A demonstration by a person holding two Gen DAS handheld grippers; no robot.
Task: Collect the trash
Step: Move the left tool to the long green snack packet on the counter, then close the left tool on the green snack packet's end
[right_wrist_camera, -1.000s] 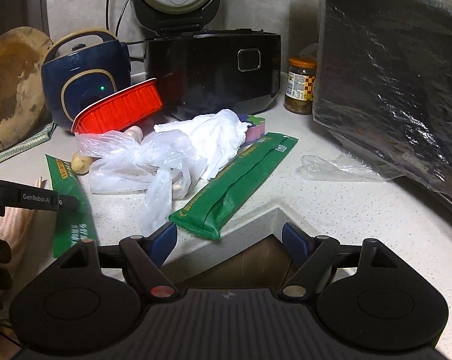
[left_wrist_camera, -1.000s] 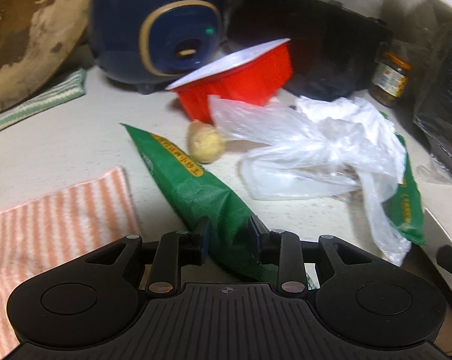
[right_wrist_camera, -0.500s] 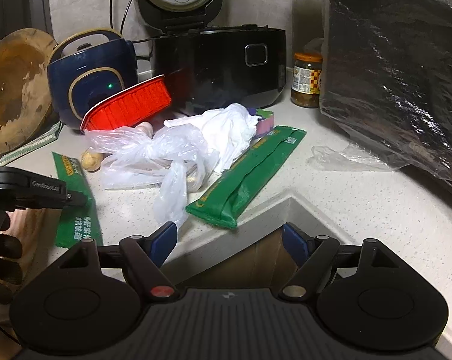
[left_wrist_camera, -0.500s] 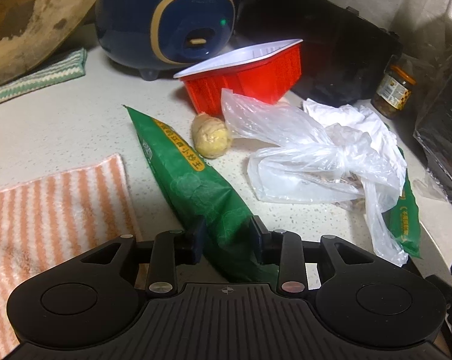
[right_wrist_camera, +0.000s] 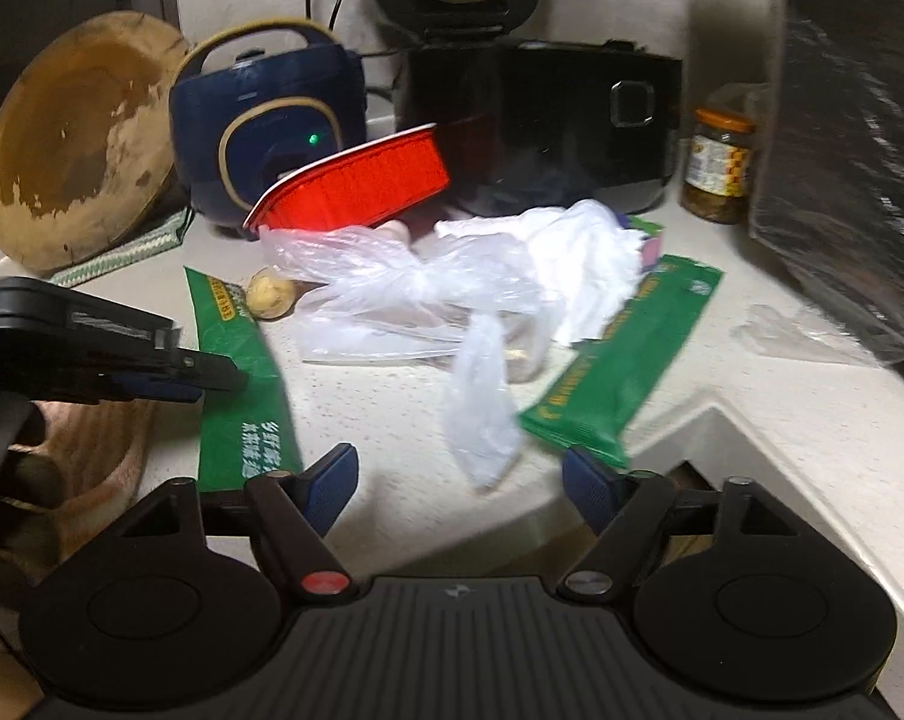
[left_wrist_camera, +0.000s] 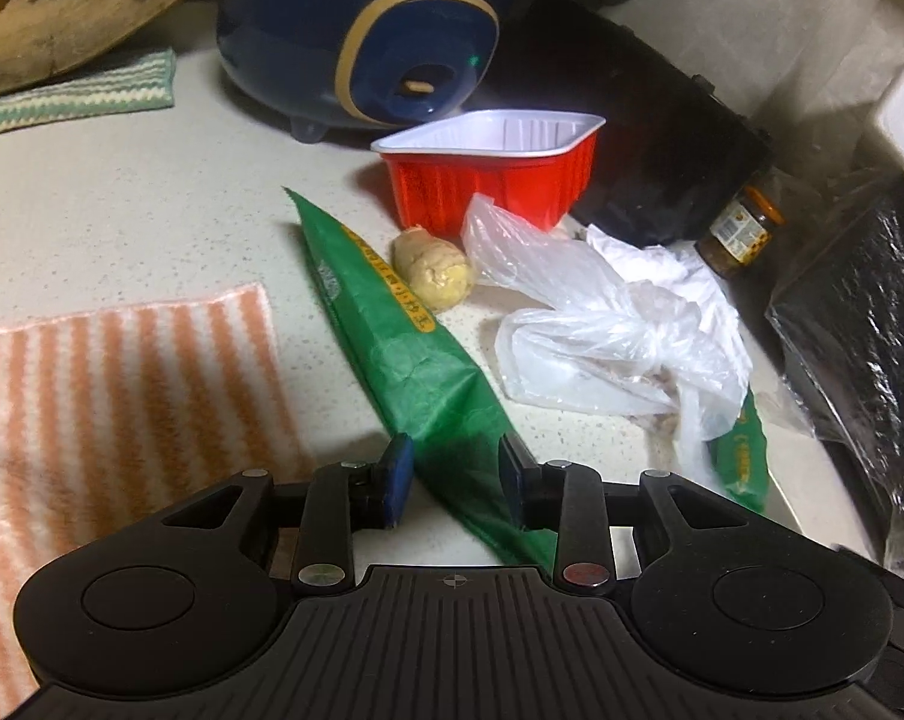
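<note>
**Green wrapper caught at the counter's near edge**

The left gripper [left_wrist_camera: 454, 477] has its jaws pressed on the near end of a long green wrapper [left_wrist_camera: 392, 324] lying on the counter [left_wrist_camera: 152, 222]. The right gripper [right_wrist_camera: 459, 480] is closing with nothing between its jaws, a clear plastic bag [right_wrist_camera: 428, 300] just beyond.
</note>
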